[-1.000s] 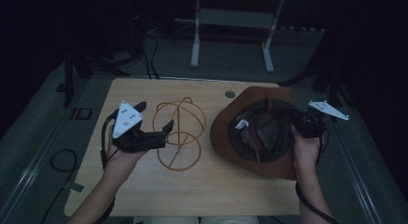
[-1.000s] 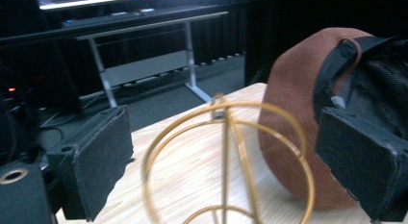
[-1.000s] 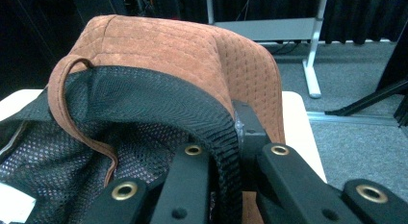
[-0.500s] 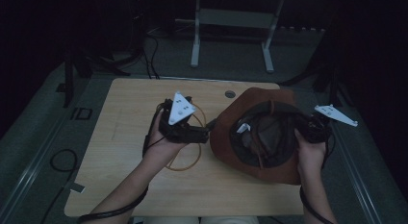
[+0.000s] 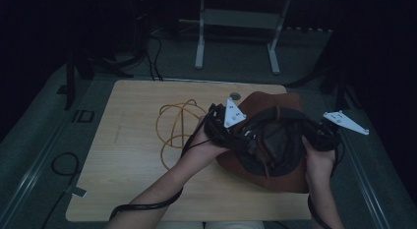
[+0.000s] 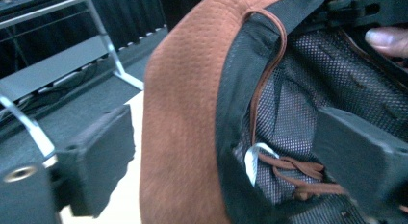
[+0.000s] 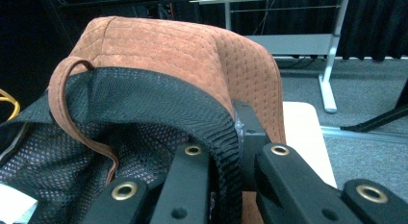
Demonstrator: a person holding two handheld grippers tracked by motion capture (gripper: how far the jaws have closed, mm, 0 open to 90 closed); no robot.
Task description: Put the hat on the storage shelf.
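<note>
Jaws: your right gripper (image 7: 226, 185) is clamped on the black inner band of the hat (image 7: 192, 51); your left gripper (image 6: 231, 152) stands open, straddling the hat's brim.
High view: the hat (image 5: 275, 175) lies upturned at the table's (image 5: 123, 189) right side, between your grippers; an orange cable (image 5: 172, 126) coils just left.
Left gripper view: mesh lining, brown cord, a white tag (image 6: 252, 161).
Right gripper view: stitched brown suede.
Writing: none readable.
</note>
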